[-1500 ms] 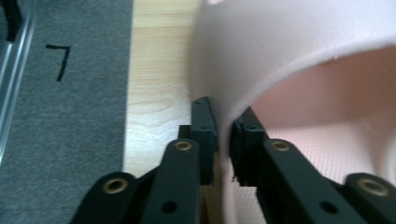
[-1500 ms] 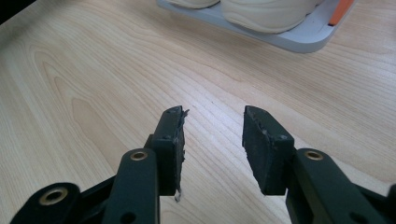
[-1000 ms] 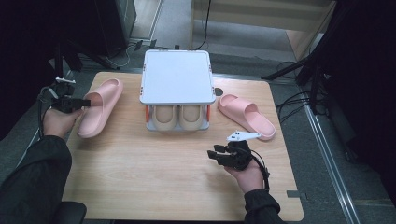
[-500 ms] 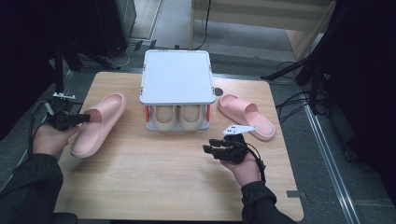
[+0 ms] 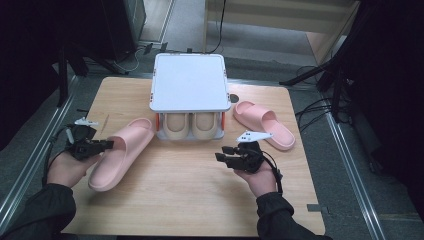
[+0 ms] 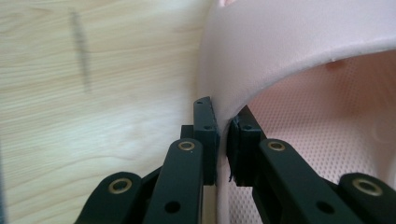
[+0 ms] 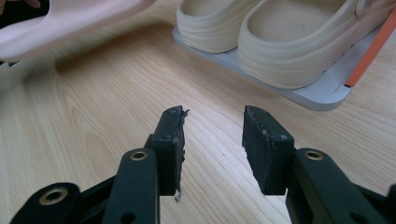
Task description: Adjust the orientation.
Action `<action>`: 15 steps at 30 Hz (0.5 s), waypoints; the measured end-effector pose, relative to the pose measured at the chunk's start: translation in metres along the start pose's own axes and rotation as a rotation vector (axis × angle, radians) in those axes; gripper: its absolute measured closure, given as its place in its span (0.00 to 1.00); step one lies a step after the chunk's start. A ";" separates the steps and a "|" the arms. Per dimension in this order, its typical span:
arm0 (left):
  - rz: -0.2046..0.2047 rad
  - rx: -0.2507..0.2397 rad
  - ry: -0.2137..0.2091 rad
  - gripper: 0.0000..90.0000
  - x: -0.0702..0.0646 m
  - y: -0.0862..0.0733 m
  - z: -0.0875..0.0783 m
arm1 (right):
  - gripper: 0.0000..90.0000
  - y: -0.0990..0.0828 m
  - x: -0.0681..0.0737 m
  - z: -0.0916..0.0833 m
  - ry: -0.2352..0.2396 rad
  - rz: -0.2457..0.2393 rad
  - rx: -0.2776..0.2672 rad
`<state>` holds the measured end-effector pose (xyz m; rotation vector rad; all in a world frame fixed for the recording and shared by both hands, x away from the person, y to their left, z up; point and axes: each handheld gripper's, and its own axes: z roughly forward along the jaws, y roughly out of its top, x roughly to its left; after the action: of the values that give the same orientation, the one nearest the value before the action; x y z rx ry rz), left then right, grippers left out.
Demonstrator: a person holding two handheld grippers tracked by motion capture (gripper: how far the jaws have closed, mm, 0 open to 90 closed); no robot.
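A pink slide sandal (image 5: pixel 121 152) lies angled on the left half of the wooden table, and my left gripper (image 5: pixel 107 145) is shut on the edge of its strap. Up close, the left gripper (image 6: pixel 223 140) pinches the thin pink strap (image 6: pixel 299 46) between its pads. A second pink slide (image 5: pixel 264 124) rests at the right, beside the shoe rack. My right gripper (image 5: pixel 223 156) hovers open over the table in front of the rack; its jaws (image 7: pixel 212 135) stand apart with nothing between them. A cream pair of clogs (image 7: pixel 261 32) sits on the rack's lower shelf.
The small white shoe rack (image 5: pixel 189 82) with orange posts stands at the table's middle back, its flat top bare. The rack's grey base (image 7: pixel 322 95) juts toward my right gripper. Bare wood (image 5: pixel 185 185) lies between my two hands. Metal rails run along both table sides.
My left gripper has dragged the pink slide from the back left toward the front and centre of the table, turning it. The right gripper has shifted only slightly.
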<state>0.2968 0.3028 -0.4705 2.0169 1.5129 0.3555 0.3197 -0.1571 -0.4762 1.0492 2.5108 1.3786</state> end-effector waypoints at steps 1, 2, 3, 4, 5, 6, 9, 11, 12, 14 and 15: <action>0.004 -0.003 -0.009 0.93 -0.005 -0.001 0.000 | 0.66 0.000 0.000 0.000 0.000 -0.004 -0.005; 0.006 -0.002 -0.023 0.93 -0.009 -0.002 0.001 | 0.67 0.000 0.001 -0.001 0.000 -0.011 -0.010; 0.013 -0.003 -0.032 0.93 -0.014 -0.003 0.001 | 0.67 0.001 0.002 -0.001 0.000 -0.014 -0.013; 0.018 -0.003 -0.041 0.93 -0.019 -0.004 0.002 | 0.67 0.001 0.003 -0.001 0.001 -0.018 -0.017; 0.030 0.002 -0.049 0.93 -0.023 -0.005 0.002 | 0.67 0.001 0.003 -0.001 0.003 -0.019 -0.017; 0.041 0.002 -0.059 0.93 -0.029 -0.005 0.003 | 0.67 0.001 0.003 -0.001 0.003 -0.019 -0.017; 0.068 0.002 -0.093 0.93 -0.043 -0.006 0.004 | 0.67 0.001 0.004 0.000 0.002 -0.019 -0.015; 0.079 0.003 -0.111 0.93 -0.051 -0.007 0.005 | 0.67 0.001 0.004 0.000 0.003 -0.019 -0.013; 0.081 0.007 -0.126 0.93 -0.056 -0.007 0.006 | 0.67 0.001 0.004 0.001 0.006 -0.017 -0.014; 0.101 0.015 -0.139 0.92 -0.066 -0.007 0.010 | 0.68 0.001 0.005 0.001 0.011 -0.014 -0.012; 0.113 0.021 -0.146 0.92 -0.071 -0.006 0.012 | 0.68 0.001 0.005 0.002 0.013 -0.012 -0.011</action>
<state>0.2757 0.2333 -0.4747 2.1021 1.3230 0.2321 0.3168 -0.1526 -0.4755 1.0242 2.5113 1.3988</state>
